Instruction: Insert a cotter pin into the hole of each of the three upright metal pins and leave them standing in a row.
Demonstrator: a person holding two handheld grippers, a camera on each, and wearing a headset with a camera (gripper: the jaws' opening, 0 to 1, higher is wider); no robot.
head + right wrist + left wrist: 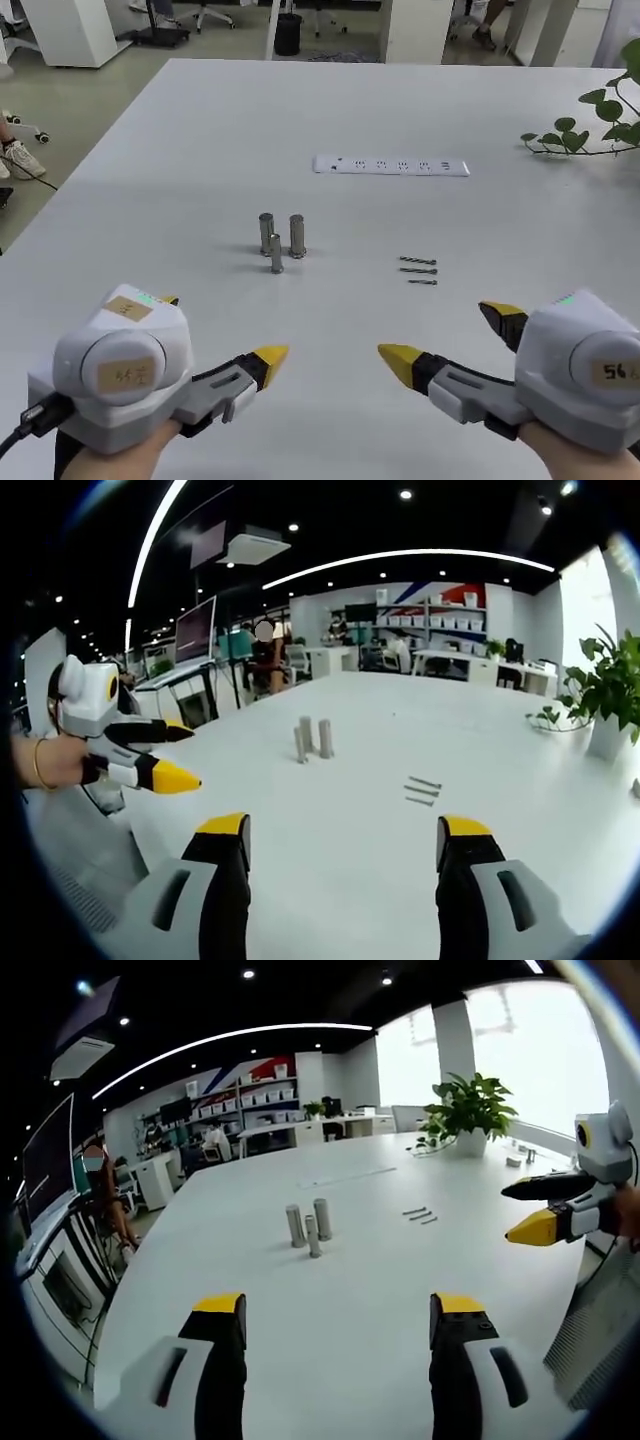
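Three short upright metal pins (279, 240) stand in a tight cluster at the middle of the white table (200, 150). To their right, three thin cotter pins (419, 271) lie flat, side by side. My left gripper (220, 328) is low at the near left, open and holding nothing. My right gripper (450, 335) mirrors it at the near right, also open with nothing between its yellow tips. The left gripper view has the metal pins (308, 1225) and cotter pins (420, 1215) well ahead of the jaws. From the right gripper view, the metal pins (311, 738) and cotter pins (422, 790) also lie ahead.
A white power strip (391, 166) lies beyond the pins. A potted plant's trailing leaves (590, 125) reach over the table's far right. The other gripper enters each gripper view from the side. Office chairs and desks stand past the table's far edge.
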